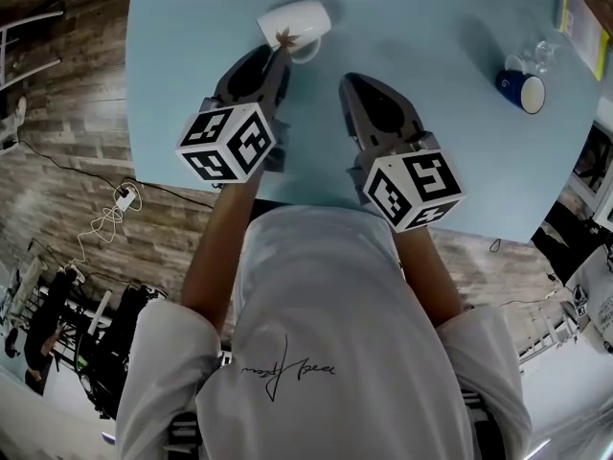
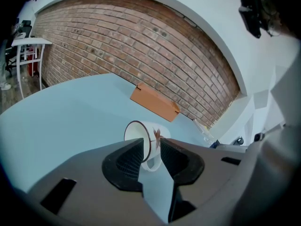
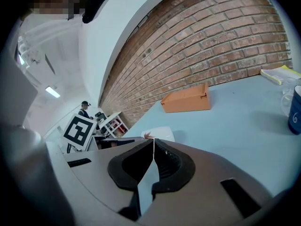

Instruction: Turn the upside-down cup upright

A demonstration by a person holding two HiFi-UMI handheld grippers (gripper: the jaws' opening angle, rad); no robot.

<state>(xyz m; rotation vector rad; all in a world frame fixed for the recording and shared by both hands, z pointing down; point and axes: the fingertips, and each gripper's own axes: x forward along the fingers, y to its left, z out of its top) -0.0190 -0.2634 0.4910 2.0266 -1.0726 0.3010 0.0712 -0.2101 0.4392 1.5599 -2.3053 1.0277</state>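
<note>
The left tool pinches the rim wall of the flower-printed white ceramic cup, which is tipped sideways at its tips over the pale blue tabletop, mouth leftward and handle hanging down, while the right tool is closed and empty.

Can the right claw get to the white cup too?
Probably yes. The right gripper sits close beside the white cup, with only bare blue table between them. Its jaws are shut, though, and the left gripper grips the cup's rim.
</note>
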